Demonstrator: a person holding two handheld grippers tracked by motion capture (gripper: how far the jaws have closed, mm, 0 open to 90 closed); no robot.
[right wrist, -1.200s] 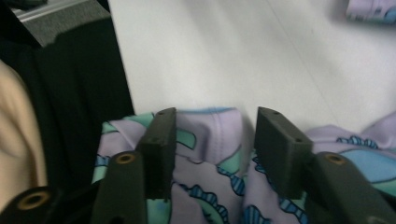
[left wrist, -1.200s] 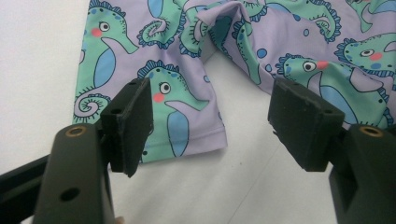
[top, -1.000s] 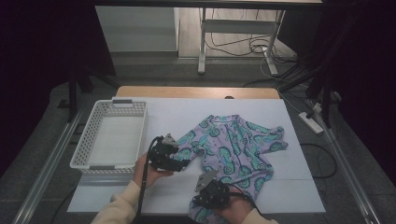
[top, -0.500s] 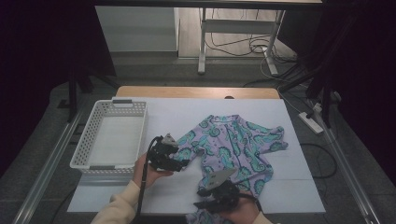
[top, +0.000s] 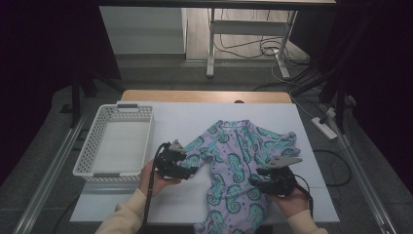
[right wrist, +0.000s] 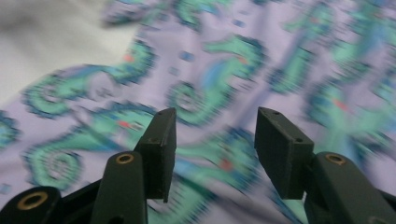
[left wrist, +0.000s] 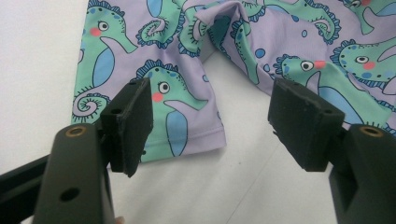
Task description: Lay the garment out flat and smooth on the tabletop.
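Between the left fingers (left wrist: pixel 133 123): bare table and the sleeve cuff (left wrist: pixel 187 135), with the fingers spread and gripping nothing. Lower until the cuff hem sits between both pads, then close on the doubled hem, not on a single layer. Left gripper (top: pixel 191 169) stationed at the garment's left sleeve, just beside the body of the romper (top: pixel 238 165).

Between the right fingers (right wrist: pixel 161 149): seahorse-print cloth passing underneath, blurred, not touched; jaws about half spread, having just been opening, nothing pinched. Right gripper (top: pixel 253 181) positioned over the romper's lower right side. Slow before descending, so the pads meet the side edge squarely.

Beyond both grippers: romper spread flat mid-table, legs hanging off the near edge. Probable step: folding the sleeves inward. Lift low and lay flat, avoiding drag that wrinkles the body. Basket (top: pixel 87 163) well left of the left gripper, clear of the fold path.
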